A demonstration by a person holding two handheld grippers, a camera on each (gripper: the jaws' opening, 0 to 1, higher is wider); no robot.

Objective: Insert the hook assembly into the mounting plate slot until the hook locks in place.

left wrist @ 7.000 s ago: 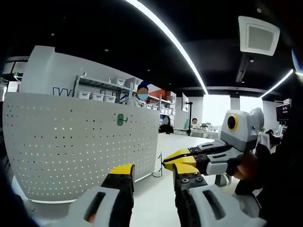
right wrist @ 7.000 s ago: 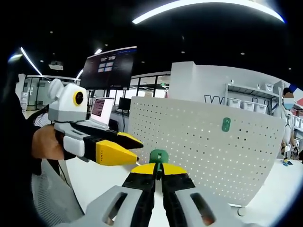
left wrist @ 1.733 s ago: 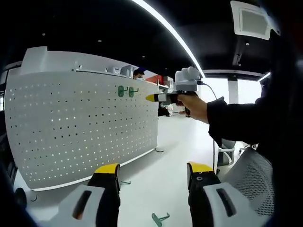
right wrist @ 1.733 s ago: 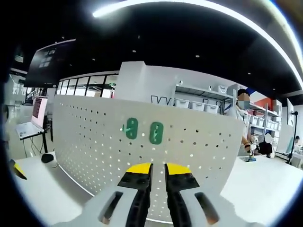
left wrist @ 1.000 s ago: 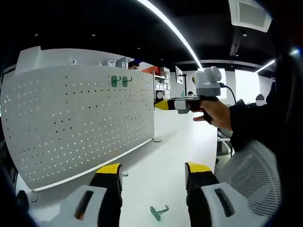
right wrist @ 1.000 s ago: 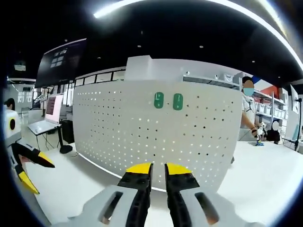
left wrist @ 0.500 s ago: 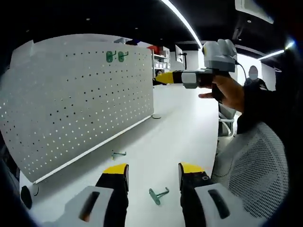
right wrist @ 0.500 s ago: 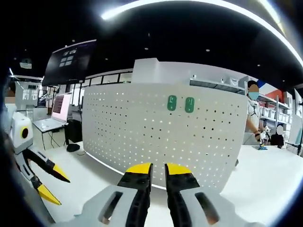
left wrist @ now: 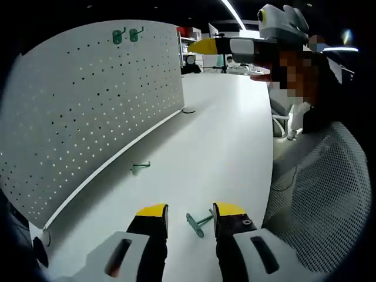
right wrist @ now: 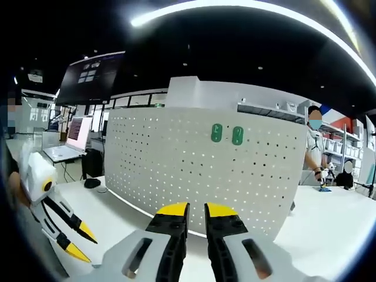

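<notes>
Hook (left wrist: 198,221) between hand-held gripper (left wrist: 190,215) jaws

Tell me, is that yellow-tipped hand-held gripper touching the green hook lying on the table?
Apart. In the left gripper view, the left hand-held gripper stands open, and the green hook lies on the white table between its tips with table visible on both sides.

Left gripper (left wrist: 189,214) has white body, black jaws w/ yellow tips, small screws on one jaw. Right gripper (right wrist: 195,211) looks the same: white, black, yellow tips.
</notes>
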